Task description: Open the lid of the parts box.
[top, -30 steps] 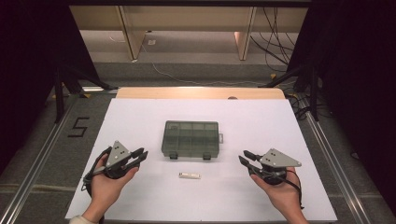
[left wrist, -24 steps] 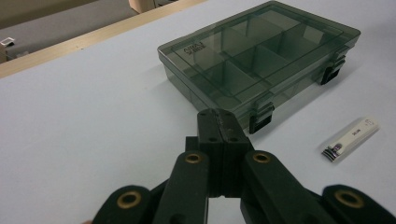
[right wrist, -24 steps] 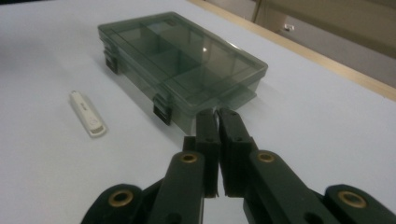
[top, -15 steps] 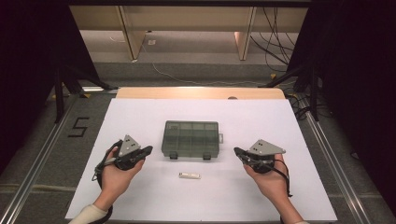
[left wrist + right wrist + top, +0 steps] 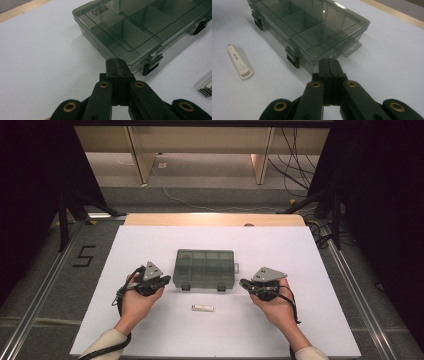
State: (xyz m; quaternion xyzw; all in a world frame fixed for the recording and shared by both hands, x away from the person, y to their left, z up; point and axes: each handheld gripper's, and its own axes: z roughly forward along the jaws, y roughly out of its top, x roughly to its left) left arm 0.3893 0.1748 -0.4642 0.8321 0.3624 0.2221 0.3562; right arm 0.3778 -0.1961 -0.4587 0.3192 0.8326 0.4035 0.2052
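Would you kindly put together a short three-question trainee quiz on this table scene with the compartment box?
1. True or false: the lid of the compartment box is shut.
2. Which lies nearer the person: A, the box, or B, the small white stick?
3. How do the jaws of the left gripper and the right gripper stand?

Key: 1 true; 2 B; 3 both shut, holding nothing, flanking the box.
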